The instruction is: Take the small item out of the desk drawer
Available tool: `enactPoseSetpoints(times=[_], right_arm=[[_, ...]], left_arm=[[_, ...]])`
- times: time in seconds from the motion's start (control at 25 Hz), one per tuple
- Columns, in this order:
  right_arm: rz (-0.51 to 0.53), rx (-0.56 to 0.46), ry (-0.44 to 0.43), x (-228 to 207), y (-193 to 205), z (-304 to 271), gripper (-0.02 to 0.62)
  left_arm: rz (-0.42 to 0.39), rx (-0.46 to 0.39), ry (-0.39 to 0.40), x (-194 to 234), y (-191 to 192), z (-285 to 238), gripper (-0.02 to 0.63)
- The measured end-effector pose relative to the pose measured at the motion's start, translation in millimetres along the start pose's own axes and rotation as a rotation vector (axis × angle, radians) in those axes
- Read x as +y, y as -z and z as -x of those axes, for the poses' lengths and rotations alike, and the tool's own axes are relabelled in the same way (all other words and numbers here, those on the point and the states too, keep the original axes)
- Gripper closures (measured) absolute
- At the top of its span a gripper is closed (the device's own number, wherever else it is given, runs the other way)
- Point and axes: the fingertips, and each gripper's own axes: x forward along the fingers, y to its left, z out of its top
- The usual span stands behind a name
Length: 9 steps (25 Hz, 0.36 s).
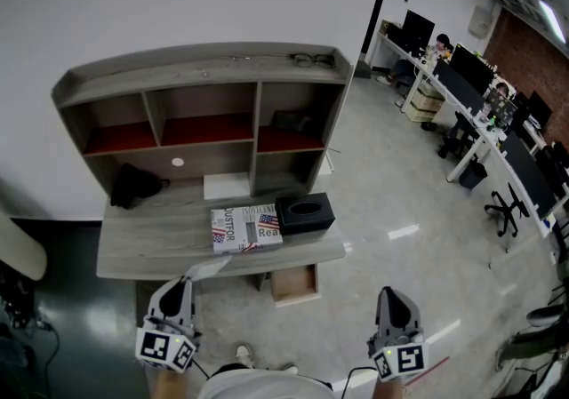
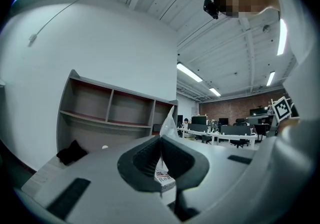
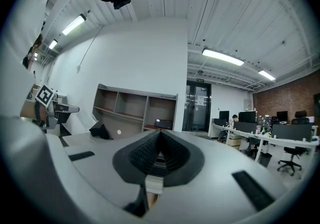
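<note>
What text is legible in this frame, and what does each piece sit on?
"Rea": on the flag-printed box on the desk; the word runs on, unreadable.
That box's other lettering: too blurred to be sure.
The sign above the door: too small.
On the thin pale packet in the left gripper: no print visible.

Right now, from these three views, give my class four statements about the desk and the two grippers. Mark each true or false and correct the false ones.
1. The left gripper is shut on a thin, pale plastic item. True.
2. The right gripper has its jaws together with nothing between them. True.
3. The drawer under the desk is pushed fully shut. False: it stands pulled out below the desk's front edge.
4. The black tissue box is held in the right gripper. False: it stands on the desk, beside the magazine.
</note>
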Motion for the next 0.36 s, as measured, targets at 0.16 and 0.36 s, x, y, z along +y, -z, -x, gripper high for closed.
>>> enactPoseSetpoints(times=[0.16, 0.36], right_arm=[[0.004, 0.001, -0.002, 4.9, 0.7, -3.1, 0.575], [0.010, -0.001, 0.002, 8.6, 1.7, -5.6, 0.575]], left_arm=[[0.004, 0.001, 0.013, -1.2, 3.4, -3.2, 0.588], [0.002, 0.003, 0.024, -0.4, 5.0, -4.6, 0.588]])
